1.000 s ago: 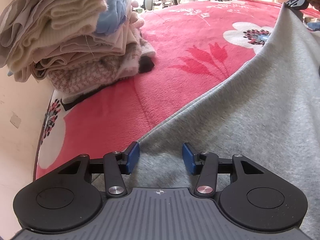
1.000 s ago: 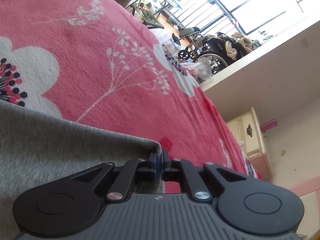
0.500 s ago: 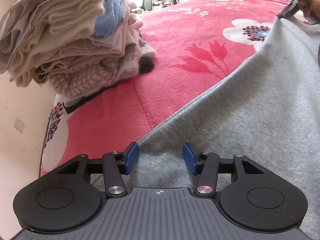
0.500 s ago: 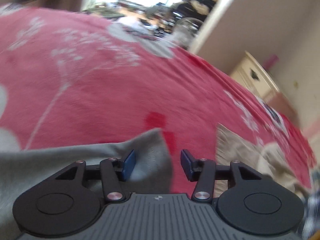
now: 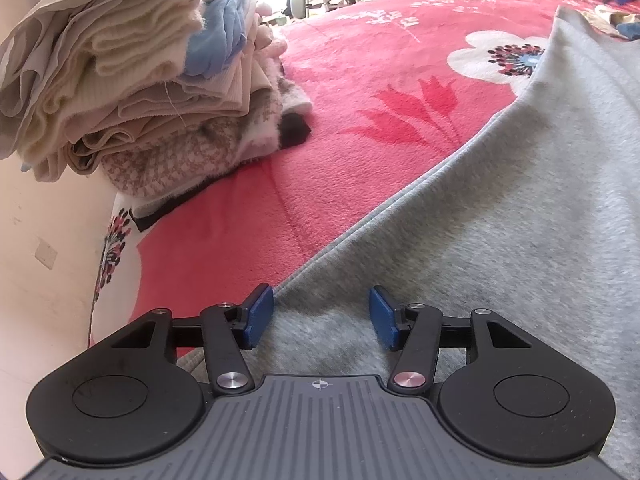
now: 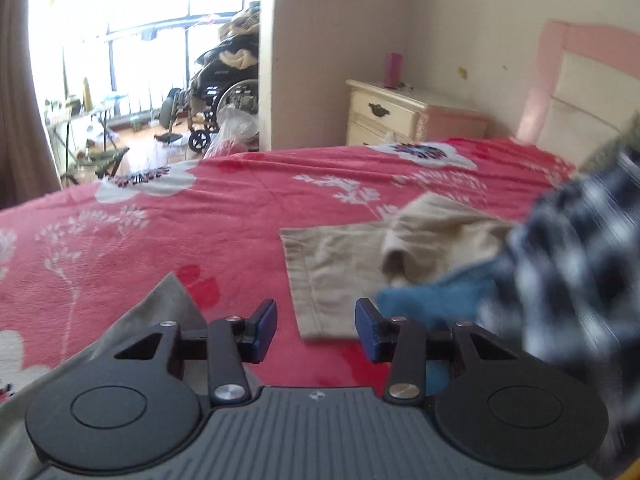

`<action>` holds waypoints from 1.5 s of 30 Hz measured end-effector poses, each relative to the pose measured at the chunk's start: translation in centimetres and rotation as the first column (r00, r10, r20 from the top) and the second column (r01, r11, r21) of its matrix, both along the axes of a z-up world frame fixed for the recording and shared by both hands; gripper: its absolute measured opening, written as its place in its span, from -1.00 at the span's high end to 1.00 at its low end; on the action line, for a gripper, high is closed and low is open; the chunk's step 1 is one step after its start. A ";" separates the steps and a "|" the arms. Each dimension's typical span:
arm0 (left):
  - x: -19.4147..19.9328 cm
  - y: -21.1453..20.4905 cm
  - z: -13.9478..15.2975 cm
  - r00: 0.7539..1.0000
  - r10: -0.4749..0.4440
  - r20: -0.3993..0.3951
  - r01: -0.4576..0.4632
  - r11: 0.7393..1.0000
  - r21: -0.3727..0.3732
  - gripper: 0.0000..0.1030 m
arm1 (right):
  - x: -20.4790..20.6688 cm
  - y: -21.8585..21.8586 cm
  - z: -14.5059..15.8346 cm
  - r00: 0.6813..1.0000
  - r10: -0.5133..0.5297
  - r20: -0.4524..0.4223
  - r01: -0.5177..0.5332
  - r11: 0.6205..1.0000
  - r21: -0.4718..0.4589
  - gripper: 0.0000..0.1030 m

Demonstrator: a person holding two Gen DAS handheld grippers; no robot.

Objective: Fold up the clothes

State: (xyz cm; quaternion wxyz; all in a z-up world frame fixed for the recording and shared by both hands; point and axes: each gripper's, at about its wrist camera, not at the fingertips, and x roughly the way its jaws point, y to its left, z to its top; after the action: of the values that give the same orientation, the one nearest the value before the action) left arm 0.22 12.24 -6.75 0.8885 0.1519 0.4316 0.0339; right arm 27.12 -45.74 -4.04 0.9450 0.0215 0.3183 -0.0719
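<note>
A grey garment (image 5: pixel 520 208) lies spread flat on the red flowered bedspread (image 5: pixel 380 80). My left gripper (image 5: pixel 321 316) is open just over its near hem, with grey cloth below the gap between the blue pads. In the right wrist view my right gripper (image 6: pixel 316 328) is open with nothing held, above the bedspread (image 6: pixel 200 208). The grey garment's corner (image 6: pixel 168 300) lies just to its left. Ahead of it lie loose clothes: a beige garment (image 6: pixel 340 264), a blue one (image 6: pixel 432 296) and a blurred black-and-white checked one (image 6: pixel 572 248).
A tall stack of folded beige, pink and blue clothes (image 5: pixel 140 88) stands at the bed's left edge beside the wall (image 5: pixel 36 260). Beyond the bed are a cream nightstand (image 6: pixel 396 114), a pink headboard (image 6: pixel 580 92) and a wheelchair (image 6: pixel 224 100).
My right gripper has opened and let go of the grey garment's corner, then swung right toward the loose clothes. The garment's far corner has dropped flat. The left gripper stayed open in place.
</note>
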 end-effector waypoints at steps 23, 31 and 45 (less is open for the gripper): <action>-1.0 -3.5 7.2 0.984 -0.109 0.141 0.117 0.992 -0.049 -0.08 | -22.5 5.0 -3.1 0.958 0.232 -0.169 -0.078 0.778 0.623 0.06; -0.8 -15.1 6.3 0.887 -0.451 0.096 0.461 0.868 -0.182 -0.08 | -24.0 8.6 -6.4 0.956 0.232 -0.180 -0.020 0.662 0.750 0.06; 2.0 -25.8 1.3 0.754 -0.651 0.084 0.656 0.751 -0.073 -0.03 | -22.5 5.6 -8.0 0.979 0.078 -0.188 0.101 0.617 0.781 0.06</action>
State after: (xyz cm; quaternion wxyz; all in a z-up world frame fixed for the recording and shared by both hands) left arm 2.22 -13.58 -5.48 0.8618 0.2486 0.3286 -0.2957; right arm 4.62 -40.09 -12.04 0.8018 0.4277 0.4121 0.0669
